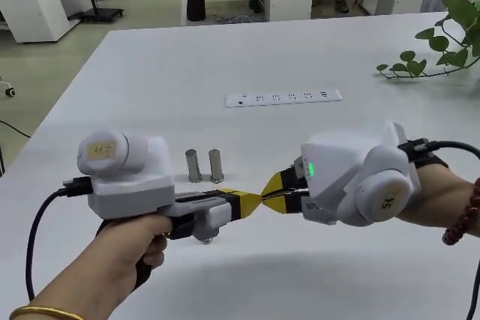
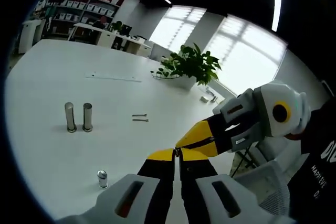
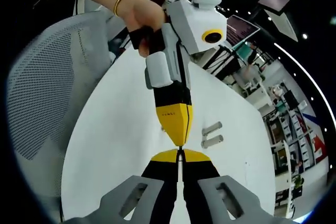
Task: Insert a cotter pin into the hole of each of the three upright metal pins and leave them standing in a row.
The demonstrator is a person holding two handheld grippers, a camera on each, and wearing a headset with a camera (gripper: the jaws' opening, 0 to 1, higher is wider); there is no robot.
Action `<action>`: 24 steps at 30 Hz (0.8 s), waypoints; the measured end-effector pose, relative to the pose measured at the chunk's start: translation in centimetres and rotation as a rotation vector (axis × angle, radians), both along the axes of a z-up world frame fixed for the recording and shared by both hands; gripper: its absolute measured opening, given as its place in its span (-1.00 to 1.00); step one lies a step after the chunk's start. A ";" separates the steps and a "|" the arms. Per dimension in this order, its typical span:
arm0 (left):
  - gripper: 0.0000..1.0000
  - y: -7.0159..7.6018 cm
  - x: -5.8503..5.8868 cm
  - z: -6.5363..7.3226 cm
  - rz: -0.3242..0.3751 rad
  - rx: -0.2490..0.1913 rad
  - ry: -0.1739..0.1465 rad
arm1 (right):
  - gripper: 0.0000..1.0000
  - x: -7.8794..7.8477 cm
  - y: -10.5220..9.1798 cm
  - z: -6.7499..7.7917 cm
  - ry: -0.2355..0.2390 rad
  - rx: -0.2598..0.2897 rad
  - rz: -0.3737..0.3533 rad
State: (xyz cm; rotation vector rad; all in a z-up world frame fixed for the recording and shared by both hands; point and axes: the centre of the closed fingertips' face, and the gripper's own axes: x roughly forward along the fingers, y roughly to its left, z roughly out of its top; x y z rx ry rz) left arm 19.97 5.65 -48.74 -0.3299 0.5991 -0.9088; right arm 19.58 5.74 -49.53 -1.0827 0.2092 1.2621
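Observation:
Two upright metal pins point(image 1: 193, 165) point(image 1: 216, 165) stand side by side on the white table point(image 1: 150, 73); they are also in the left gripper view point(image 2: 70, 117) point(image 2: 87, 117) and the right gripper view point(image 3: 211, 128). A third pin point(image 2: 102, 178) stands alone, nearer, under my left gripper's body point(image 1: 206, 240). Two cotter pins point(image 2: 139, 117) lie flat beyond the pins. My left gripper point(image 1: 253, 200) point(image 2: 177, 153) and right gripper point(image 1: 270, 201) point(image 3: 180, 155) are both shut, their yellow tips touching point to point above the table. Whether anything is pinched there is too small to tell.
A white power strip point(image 1: 283, 98) lies at the table's middle back. A potted plant point(image 1: 450, 35) point(image 2: 189, 64) stands at the far right edge. A grey mesh chair point(image 3: 47, 93) sits behind the person.

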 end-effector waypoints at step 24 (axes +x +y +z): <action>-1.00 0.5 -0.1 0.4 -0.057 0.063 -0.162 | -1.00 0.3 0.3 -0.1 0.189 0.135 -0.106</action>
